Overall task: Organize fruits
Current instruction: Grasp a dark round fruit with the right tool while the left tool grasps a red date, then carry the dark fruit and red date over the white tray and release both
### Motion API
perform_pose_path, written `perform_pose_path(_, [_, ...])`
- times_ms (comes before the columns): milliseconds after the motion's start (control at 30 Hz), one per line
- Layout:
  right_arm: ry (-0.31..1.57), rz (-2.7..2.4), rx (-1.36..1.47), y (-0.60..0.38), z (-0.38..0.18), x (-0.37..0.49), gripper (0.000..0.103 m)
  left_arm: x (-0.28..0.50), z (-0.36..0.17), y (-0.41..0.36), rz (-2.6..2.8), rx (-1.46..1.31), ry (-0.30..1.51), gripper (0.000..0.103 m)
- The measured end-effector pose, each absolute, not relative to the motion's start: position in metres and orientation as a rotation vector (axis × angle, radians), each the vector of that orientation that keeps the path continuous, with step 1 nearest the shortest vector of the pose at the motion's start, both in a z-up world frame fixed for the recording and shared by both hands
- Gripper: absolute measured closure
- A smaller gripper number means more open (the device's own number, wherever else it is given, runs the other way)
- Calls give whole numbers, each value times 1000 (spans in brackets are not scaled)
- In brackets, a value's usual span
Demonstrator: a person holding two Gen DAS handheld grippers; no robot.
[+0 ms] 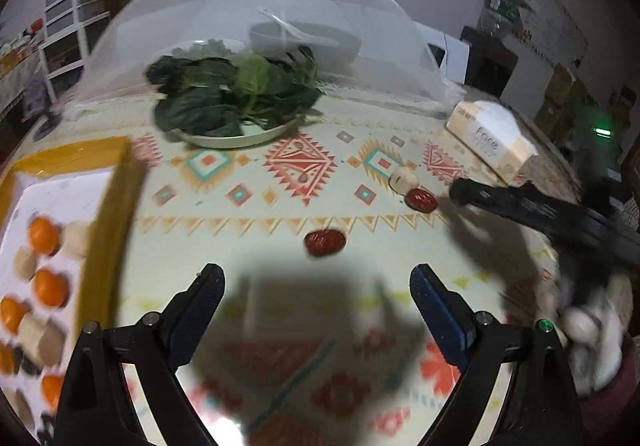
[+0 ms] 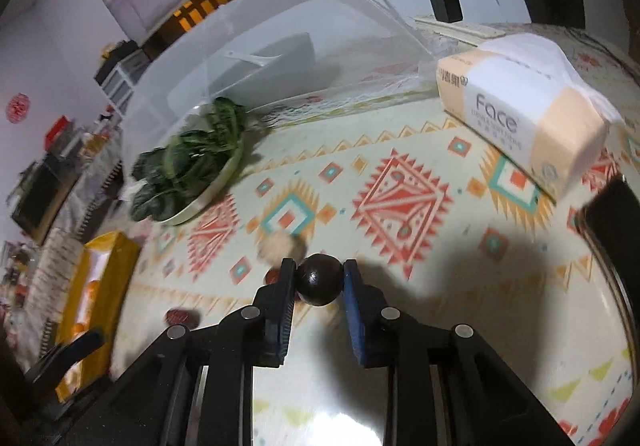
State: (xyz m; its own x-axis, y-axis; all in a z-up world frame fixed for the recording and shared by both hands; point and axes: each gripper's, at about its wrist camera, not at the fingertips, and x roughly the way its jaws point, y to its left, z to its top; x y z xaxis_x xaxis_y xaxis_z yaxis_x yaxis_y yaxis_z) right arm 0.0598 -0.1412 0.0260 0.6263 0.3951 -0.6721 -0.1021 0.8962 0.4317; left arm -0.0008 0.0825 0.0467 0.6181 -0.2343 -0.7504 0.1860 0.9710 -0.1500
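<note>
On the table (image 1: 280,214), the plate of greens (image 1: 236,98) sits before the mesh cover (image 1: 260,26); tray (image 1: 116,206) left, tissue pack (image 1: 492,134) right.

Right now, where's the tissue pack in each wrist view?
Left wrist: tissue pack at right of centre, beyond the right gripper.
Right wrist: tissue pack upper right, large, lying on the tablecloth.
Shared landmark: plate of greens by the mesh cover.

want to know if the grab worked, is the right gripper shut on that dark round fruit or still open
Shut on it. In the right wrist view the right gripper has both pads pressed against the sides of the dark round fruit.
</note>
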Motion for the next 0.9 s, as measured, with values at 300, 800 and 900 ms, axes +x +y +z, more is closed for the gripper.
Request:
perform_pose_path(300, [842, 349, 422, -141, 26, 60, 78, 35, 18, 49, -248, 62, 931, 73])
perform_pose_path(800, [814, 446, 415, -110, 49, 40, 77, -28, 73, 124, -214, -130, 811, 73])
perform_pose_path(900, [826, 545, 427, -78, 60, 29, 77, -49, 87, 166, -161, -202, 781, 73])
